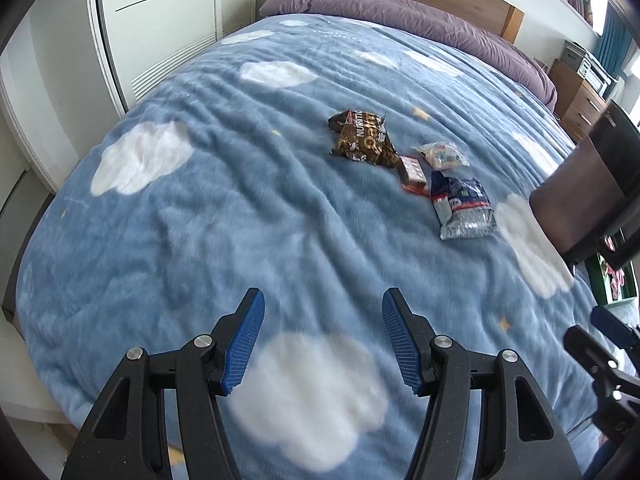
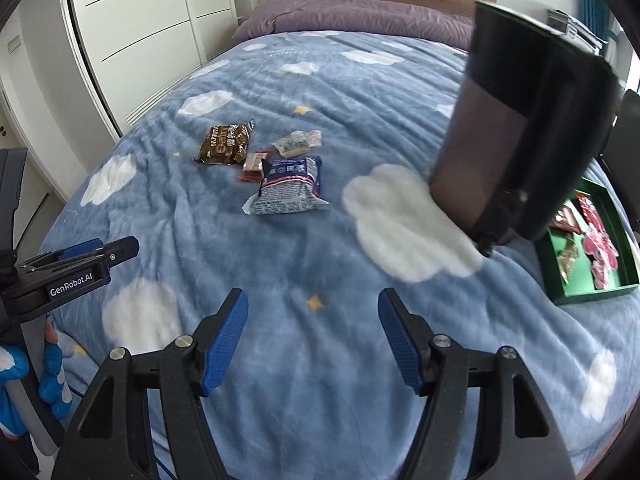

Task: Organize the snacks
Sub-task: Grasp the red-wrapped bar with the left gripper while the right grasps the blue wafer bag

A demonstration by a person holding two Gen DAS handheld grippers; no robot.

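Two empty, half-open grippers hover over a bed with four snack packets.

Our left gripper (image 1: pixel 322 334) and right gripper (image 2: pixel 313 336), black frames with ribbed blue pads, both stand parted with nothing between the jaws. Beneath them lies a fluffy blue blanket with white clouds (image 1: pixel 200 220). Ahead sit a crinkled brown foil oat packet (image 1: pixel 362 136), a small red-and-white wrapped snack (image 1: pixel 412 174), a small clear pouch with pale contents (image 1: pixel 440 154) and a puffy blue-and-silver bag (image 1: pixel 464 208), the last three touching or nearly so. A dark cylindrical container (image 2: pixel 520 128) stands right, beside a green rectangular tray (image 2: pixel 588 292) already holding pink and red wrappers. We judge that slick foil may slip from the pads, or the jaws may pinch soft blanket or two clustered packets at once.
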